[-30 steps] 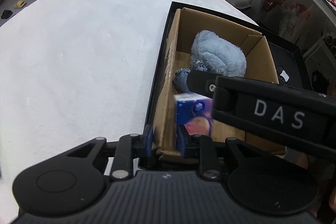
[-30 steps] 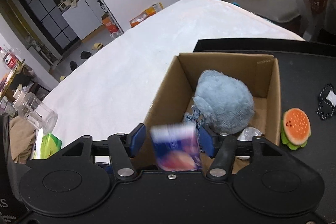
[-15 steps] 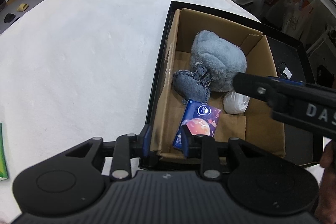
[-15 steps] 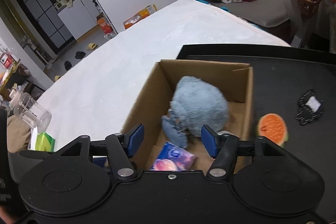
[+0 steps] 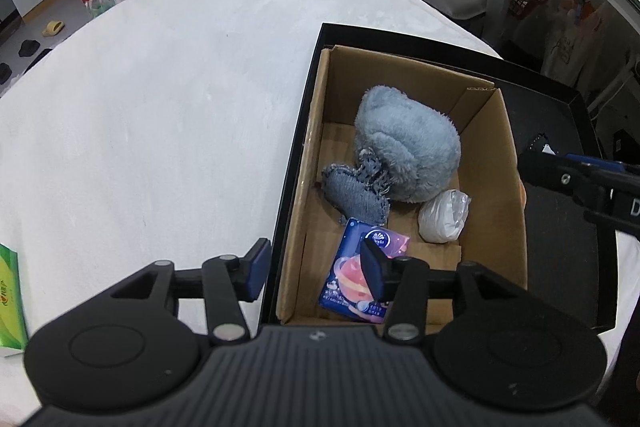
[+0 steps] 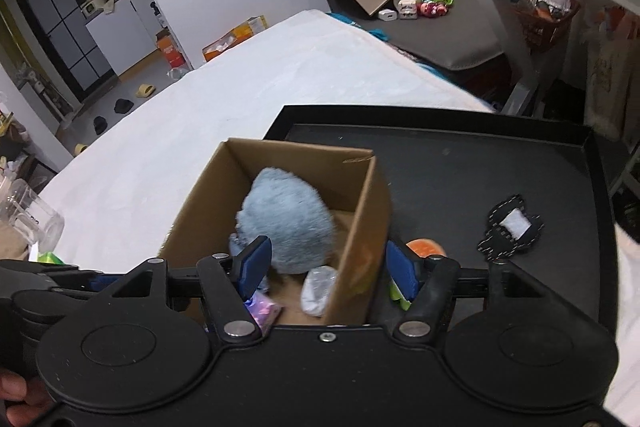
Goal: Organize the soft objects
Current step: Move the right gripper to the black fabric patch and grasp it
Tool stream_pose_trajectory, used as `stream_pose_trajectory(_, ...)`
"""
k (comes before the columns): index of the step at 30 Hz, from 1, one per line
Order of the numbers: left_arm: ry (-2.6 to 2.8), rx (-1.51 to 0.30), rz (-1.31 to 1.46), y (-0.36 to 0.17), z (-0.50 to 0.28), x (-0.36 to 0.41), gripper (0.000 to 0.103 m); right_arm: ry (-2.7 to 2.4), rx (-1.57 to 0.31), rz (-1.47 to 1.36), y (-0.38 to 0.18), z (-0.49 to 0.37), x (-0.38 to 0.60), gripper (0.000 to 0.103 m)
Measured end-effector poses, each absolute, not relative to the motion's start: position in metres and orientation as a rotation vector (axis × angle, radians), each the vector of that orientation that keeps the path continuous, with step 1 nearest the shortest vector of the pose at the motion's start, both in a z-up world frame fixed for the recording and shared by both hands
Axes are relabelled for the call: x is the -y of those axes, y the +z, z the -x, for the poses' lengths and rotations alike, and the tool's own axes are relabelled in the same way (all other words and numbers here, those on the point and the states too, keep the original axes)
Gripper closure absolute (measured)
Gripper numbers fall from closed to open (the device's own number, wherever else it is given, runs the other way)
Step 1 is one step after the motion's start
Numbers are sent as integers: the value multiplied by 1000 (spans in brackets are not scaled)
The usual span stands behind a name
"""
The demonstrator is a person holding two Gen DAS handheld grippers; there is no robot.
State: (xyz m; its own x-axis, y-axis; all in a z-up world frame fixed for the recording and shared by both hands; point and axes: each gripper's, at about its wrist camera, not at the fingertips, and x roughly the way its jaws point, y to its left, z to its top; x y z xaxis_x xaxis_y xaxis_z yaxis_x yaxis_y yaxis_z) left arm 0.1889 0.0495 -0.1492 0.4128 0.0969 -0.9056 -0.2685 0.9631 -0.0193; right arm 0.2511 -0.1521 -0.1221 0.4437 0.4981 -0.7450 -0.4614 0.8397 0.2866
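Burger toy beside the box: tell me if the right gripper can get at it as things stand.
Probably yes. The burger toy lies on the black tray just outside the cardboard box wall, right ahead of the open right gripper, with nothing on top of it.

From my right wrist, the brown cardboard box's (image 6: 362, 227) wall hid most of the orange burger-shaped plush (image 6: 426, 247) (only its top showed). My fingers (image 6: 254, 263) covered part of the blue-and-pink tissue packet (image 6: 262, 310).

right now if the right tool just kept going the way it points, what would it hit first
Probably the near right wall of the cardboard box, which sits between the open right tool jaws; depth is hard to judge.
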Motion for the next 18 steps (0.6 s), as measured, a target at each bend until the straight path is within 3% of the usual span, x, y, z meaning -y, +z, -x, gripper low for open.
stream_pose_trajectory(18,253,-1132,93,-151,-203,-39,46,491,-912,-43,-142,-305,202,34)
